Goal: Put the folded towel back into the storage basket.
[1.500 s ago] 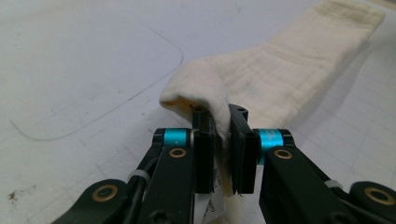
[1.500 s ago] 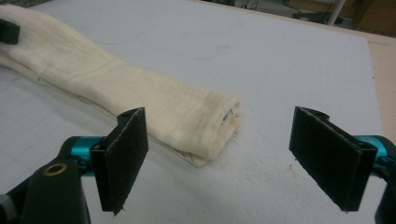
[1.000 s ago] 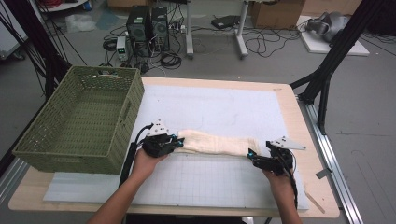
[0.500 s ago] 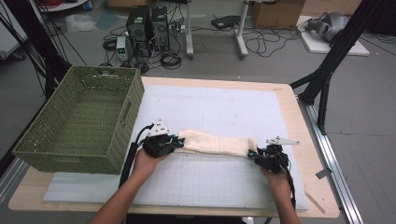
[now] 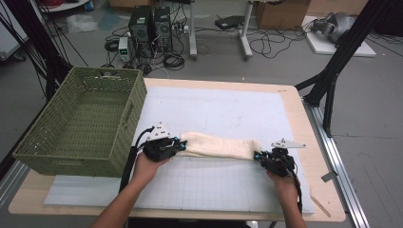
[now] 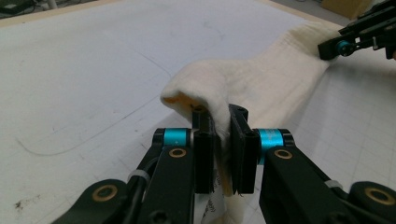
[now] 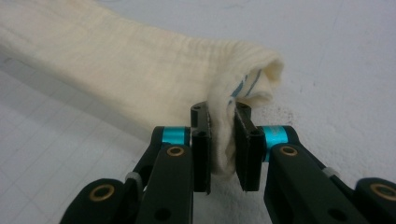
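Compared with a second ago, the right tool point(image 5: 260, 155) has slid in from just off the cloth's end, and its jaws have just been closing with the cloth between them; they now pinch the right end of the cream cloth point(image 5: 218, 145). In the right gripper view the pads clamp a fold of that end, a thin blue stripe showing on the inner side of the cloth point(image 7: 140, 79). The left tool point(image 5: 177, 142) sits where it was, jaws nearly together on the cloth's left end; the left gripper view shows the fabric point(image 6: 261, 88) squeezed between the pads.

The cloth lies as a long narrow band on the white mat point(image 5: 223, 114) of the bench point(image 5: 313, 142), a little nearer the front edge than the back. Its long axis runs roughly parallel to that front edge, the right end slightly closer to it. The green basket point(image 5: 81, 123) stands at the bench's left edge, beside the left tool.
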Motion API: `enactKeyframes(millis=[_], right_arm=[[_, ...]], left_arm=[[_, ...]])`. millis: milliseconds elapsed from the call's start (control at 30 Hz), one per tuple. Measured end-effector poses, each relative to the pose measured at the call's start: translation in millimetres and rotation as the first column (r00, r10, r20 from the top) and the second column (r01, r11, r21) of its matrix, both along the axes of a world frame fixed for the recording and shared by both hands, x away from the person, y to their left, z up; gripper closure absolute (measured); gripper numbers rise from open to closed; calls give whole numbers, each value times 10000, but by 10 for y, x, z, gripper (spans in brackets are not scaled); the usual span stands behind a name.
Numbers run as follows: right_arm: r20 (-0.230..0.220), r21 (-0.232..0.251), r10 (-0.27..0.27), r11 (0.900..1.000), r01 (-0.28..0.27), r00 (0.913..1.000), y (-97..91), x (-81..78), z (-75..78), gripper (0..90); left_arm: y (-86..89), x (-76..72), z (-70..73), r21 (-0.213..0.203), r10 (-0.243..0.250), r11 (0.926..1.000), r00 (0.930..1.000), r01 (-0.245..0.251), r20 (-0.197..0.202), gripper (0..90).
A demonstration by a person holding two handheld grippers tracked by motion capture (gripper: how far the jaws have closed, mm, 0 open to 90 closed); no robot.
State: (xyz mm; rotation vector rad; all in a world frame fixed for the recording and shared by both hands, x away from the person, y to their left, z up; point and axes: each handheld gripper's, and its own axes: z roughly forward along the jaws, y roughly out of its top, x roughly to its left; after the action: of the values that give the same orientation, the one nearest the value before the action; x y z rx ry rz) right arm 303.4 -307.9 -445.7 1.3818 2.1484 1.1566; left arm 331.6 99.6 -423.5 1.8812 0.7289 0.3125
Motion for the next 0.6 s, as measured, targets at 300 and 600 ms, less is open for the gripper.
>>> enactKeyframes(millis=[300,600], right_arm=[[1088,12,377,9993,-381,9933,-7,-55,99,789],[2072,55,747,9970,-775,9754,27,-105,224,789]], left_arm=[[81,-106,98,-368,-12,9993,9995,24,319,813],[205,-276,272,-913,-44,9957,9956,130,934,813]])
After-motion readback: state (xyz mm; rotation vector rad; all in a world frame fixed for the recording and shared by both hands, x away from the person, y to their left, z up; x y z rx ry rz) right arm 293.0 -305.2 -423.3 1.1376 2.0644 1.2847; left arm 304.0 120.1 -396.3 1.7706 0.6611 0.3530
